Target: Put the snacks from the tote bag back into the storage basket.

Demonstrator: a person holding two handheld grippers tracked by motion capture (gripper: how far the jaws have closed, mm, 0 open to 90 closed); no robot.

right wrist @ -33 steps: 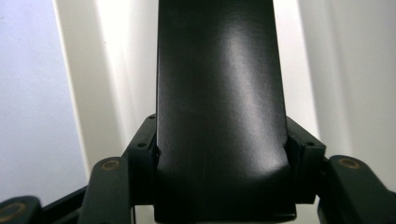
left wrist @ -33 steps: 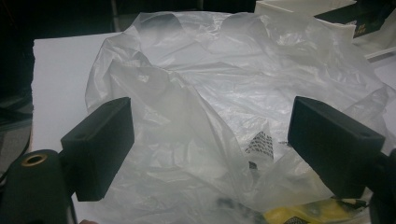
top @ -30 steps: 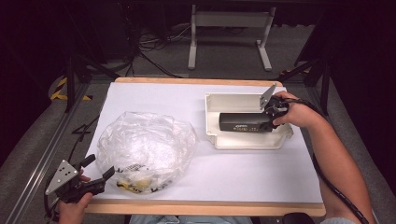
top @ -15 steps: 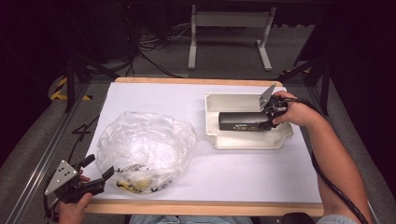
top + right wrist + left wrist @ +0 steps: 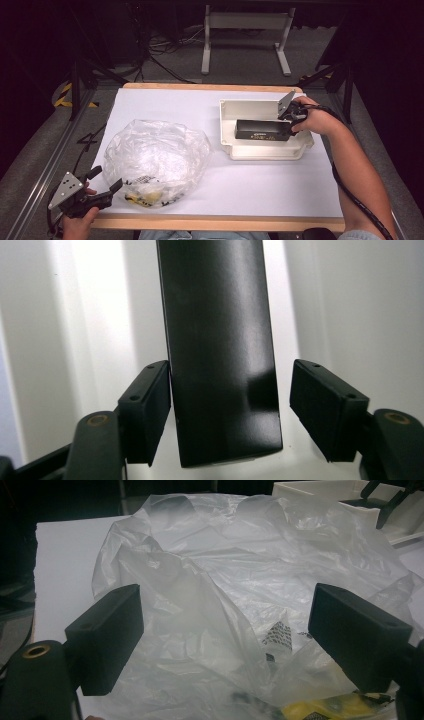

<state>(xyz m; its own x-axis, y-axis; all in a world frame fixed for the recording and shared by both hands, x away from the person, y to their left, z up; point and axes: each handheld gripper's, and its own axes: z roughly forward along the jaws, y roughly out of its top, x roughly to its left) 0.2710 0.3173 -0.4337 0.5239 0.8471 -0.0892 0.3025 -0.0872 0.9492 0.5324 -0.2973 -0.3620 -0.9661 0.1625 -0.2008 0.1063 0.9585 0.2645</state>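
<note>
While the black box (image 5: 262, 130) lies flat in the white tray (image 5: 265, 151) near the desk's far right corner, the right gripper (image 5: 230, 405) has just been opening: box end between the jaws, right pad clear, released. Long axis runs along the tray, toward the gripper. Retreat is free toward the right edge. Left gripper (image 5: 225, 630) is open, facing the plastic bag (image 5: 157, 155) at the near left.

Lab or recording studio, not home. White board (image 5: 250, 195) with wood edge sitting as worktable amid dark surroundings. Grey carpet floor (image 5: 240, 60) running behind it, black cables (image 5: 160, 60) lying loose across it. Grey metal stand (image 5: 245, 35) standing beyond table; yellow-black hazard tape (image 5: 65, 95) showing at left.
</note>
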